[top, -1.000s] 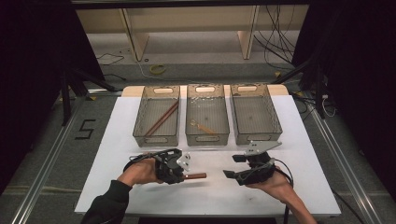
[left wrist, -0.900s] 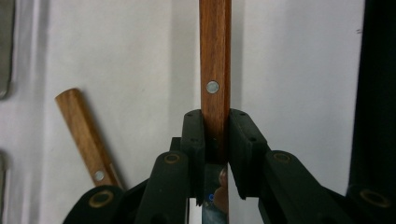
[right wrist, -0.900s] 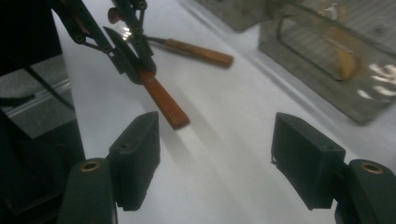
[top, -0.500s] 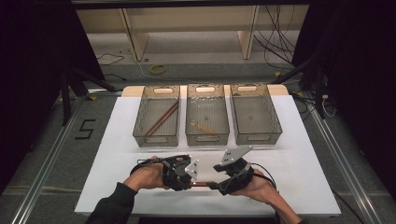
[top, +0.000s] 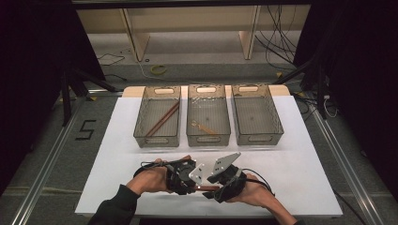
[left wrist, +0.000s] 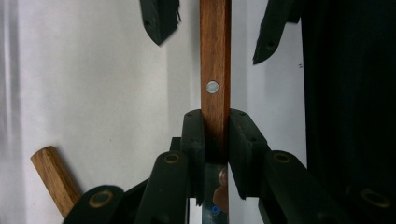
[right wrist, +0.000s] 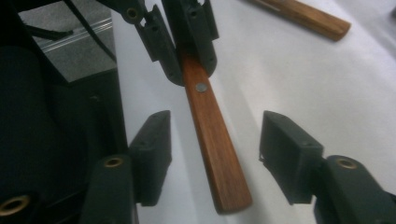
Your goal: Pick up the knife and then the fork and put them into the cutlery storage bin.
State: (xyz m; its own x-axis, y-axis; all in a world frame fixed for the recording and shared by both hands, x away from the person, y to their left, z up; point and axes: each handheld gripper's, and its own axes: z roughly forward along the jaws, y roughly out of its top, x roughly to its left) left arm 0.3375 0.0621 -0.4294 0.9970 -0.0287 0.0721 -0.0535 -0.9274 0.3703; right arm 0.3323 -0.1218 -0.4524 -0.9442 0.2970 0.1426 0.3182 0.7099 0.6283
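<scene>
Our left gripper (left wrist: 215,140) pinching the wooden handle (right wrist: 212,135), our right gripper (right wrist: 215,158) closing — jaws spread either side, not touching it.

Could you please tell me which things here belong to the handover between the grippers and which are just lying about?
In the job: wooden-handled utensil, left gripper, right gripper.

Lying about: second wooden handle, three mesh bins, chopsticks.

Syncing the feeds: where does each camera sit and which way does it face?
High view: above the person's side, facing forward and down on the white table; forearms, both hands.
Left gripper view: rides the left gripper, looking along jaws clamped on the wooden handle.
Right gripper view: rides the right gripper, jaws apart around the handle.
Shared: both gripper views show the handle and the opposite gripper's jaws.
</scene>
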